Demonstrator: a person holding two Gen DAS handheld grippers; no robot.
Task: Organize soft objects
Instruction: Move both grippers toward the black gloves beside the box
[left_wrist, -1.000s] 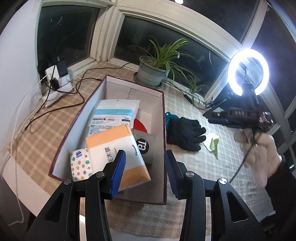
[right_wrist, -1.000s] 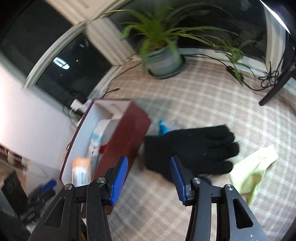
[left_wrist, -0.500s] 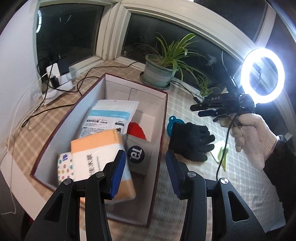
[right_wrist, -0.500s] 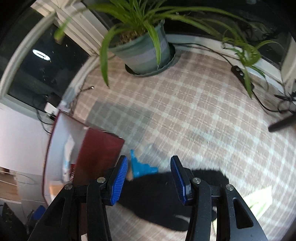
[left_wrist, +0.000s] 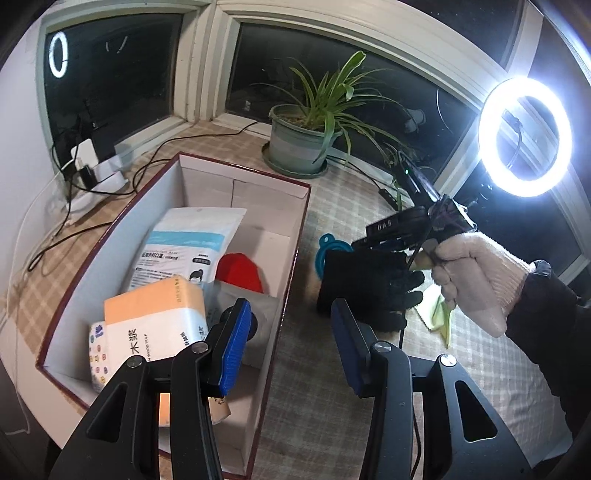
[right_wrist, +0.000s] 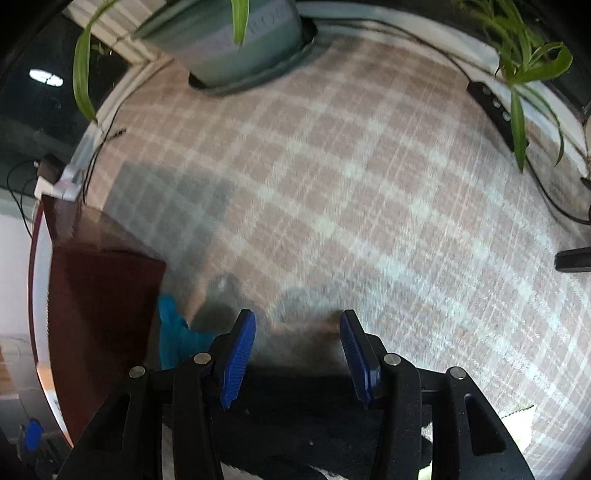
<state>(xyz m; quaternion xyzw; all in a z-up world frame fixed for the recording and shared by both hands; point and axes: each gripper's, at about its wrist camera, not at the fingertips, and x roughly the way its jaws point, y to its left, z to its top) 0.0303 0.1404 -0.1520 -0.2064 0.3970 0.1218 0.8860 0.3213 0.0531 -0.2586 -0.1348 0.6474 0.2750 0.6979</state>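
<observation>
A dark red box (left_wrist: 295, 236) with a white inside holds a white-and-blue mask pack (left_wrist: 184, 240), an orange-and-white tissue pack (left_wrist: 155, 317), a red soft thing (left_wrist: 240, 271) and a grey pouch (left_wrist: 266, 314). My left gripper (left_wrist: 290, 314) hangs open over the box's right wall, with nothing between its pads. Black gloves (left_wrist: 369, 291) lie on the checked cloth right of the box. A hand in a white glove (left_wrist: 476, 273) holds my right gripper (left_wrist: 364, 238) just above them. It points steeply down and stands open (right_wrist: 297, 321); the black gloves (right_wrist: 295, 413) lie under its fingers, untouched by the pads.
A teal funnel-like item (left_wrist: 328, 251) lies between box and gloves, and a yellow-green cloth (left_wrist: 441, 317) lies right of the gloves. A potted plant (left_wrist: 299, 147) stands behind, a lit ring light (left_wrist: 524, 136) at right. Cables and a charger (left_wrist: 88, 166) sit far left.
My right gripper has come down and tipped over the black gloves, which slid to the bottom of its view. My left gripper moved right, from over the tissue pack to the box's right wall.
</observation>
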